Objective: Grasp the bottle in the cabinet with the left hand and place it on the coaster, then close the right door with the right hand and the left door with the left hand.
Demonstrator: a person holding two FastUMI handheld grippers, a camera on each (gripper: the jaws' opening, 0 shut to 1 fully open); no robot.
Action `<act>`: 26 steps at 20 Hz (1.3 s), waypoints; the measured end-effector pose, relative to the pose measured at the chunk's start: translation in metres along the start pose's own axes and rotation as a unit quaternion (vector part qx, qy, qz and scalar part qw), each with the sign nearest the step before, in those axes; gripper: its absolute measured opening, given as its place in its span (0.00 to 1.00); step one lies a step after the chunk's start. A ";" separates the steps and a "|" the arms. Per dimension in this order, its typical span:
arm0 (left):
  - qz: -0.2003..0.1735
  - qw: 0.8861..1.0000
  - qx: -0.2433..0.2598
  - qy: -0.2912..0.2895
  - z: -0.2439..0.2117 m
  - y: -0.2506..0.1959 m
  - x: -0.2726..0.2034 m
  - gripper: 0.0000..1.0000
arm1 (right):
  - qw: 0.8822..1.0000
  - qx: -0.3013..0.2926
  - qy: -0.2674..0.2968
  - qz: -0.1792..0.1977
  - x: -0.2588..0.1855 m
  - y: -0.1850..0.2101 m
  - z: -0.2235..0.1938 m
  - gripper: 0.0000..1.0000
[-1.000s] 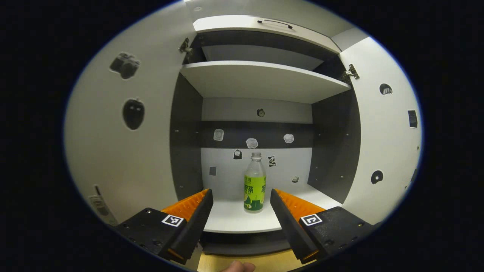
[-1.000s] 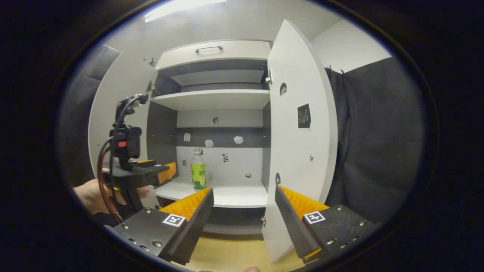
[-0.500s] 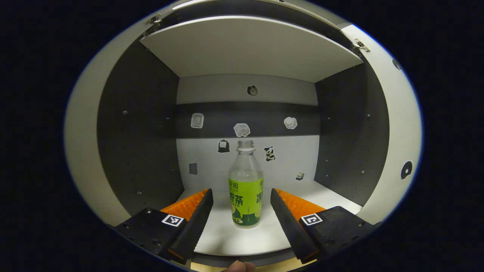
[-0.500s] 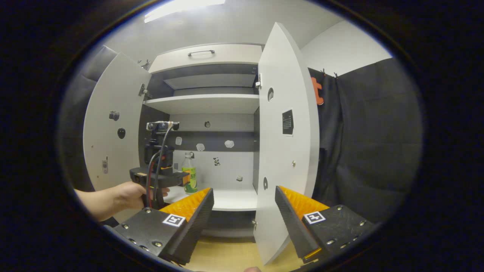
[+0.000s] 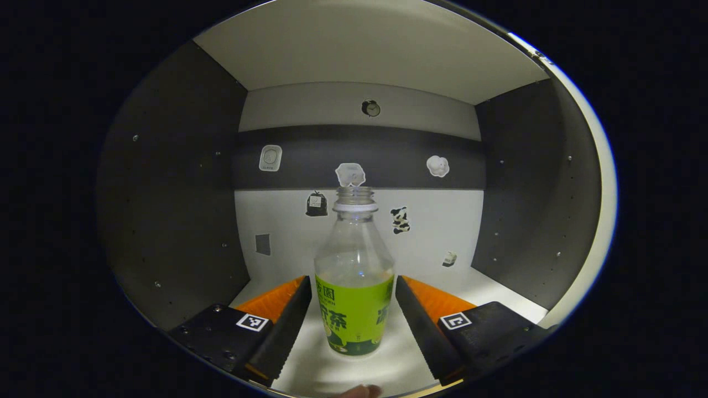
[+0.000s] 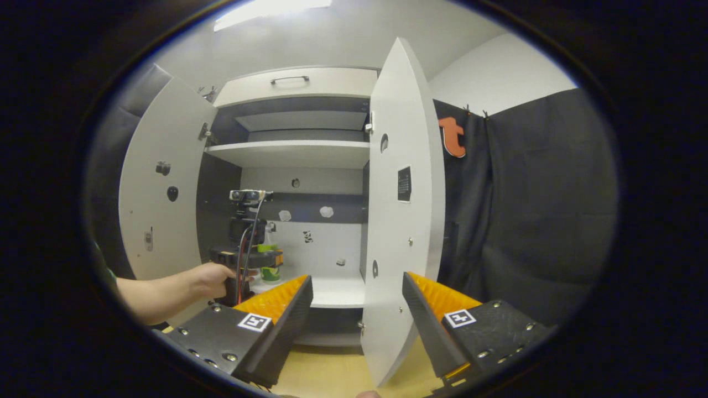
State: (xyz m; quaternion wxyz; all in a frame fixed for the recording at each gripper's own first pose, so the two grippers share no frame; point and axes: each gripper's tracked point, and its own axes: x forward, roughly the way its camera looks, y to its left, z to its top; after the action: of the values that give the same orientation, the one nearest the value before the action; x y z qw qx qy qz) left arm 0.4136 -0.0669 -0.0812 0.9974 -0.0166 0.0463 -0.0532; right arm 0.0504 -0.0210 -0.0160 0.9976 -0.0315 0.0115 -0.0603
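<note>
A clear bottle (image 5: 354, 287) with a green label and no cap stands upright on the cabinet's lower white shelf (image 5: 326, 370). My left gripper (image 5: 353, 283) is open, with a finger on each side of the labelled part, very close to it. In the right gripper view a hand (image 6: 210, 276) holds the left gripper (image 6: 251, 257) inside the cabinet, and a bit of the bottle (image 6: 270, 273) peeks out behind it. My right gripper (image 6: 357, 282) is open and holds nothing, in front of the open right door (image 6: 404, 221). The left door (image 6: 160, 193) also stands open.
An upper shelf (image 6: 293, 153) and a drawer front with a handle (image 6: 290, 80) sit above the bottle's compartment. Dark side walls (image 5: 171, 210) flank the left gripper. Small stickers dot the back wall (image 5: 343, 105). A wooden tabletop (image 6: 332, 370) lies below the cabinet.
My left gripper has moved forward into the cabinet, so the bottle now stands between its fingers. The right gripper has stayed open and drifted slightly to the right.
</note>
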 end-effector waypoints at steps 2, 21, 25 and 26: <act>-0.005 1.000 -0.001 0.010 -0.006 -0.003 -0.001 0.89 | 1.000 0.004 0.002 -0.003 -0.005 -0.003 -0.001 0.98; -0.029 0.999 -0.006 -0.036 0.014 -0.032 -0.212 0.79 | 0.999 0.033 -0.004 0.035 -0.080 -0.013 -0.011 0.98; -0.034 0.999 -0.024 -0.024 -0.018 -0.041 -0.260 0.79 | 0.998 0.041 -0.006 0.044 -0.087 -0.022 -0.009 0.98; -0.035 0.999 -0.027 -0.015 -0.031 -0.043 -0.270 0.77 | 0.998 0.040 -0.006 0.045 -0.087 -0.025 -0.008 0.98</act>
State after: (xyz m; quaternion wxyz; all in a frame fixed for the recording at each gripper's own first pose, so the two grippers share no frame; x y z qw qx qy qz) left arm 0.1387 -0.0813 -0.0863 0.9946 -0.0457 0.0326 -0.0867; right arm -0.0392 -0.0358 -0.0207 0.9998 0.0087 0.0041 -0.0154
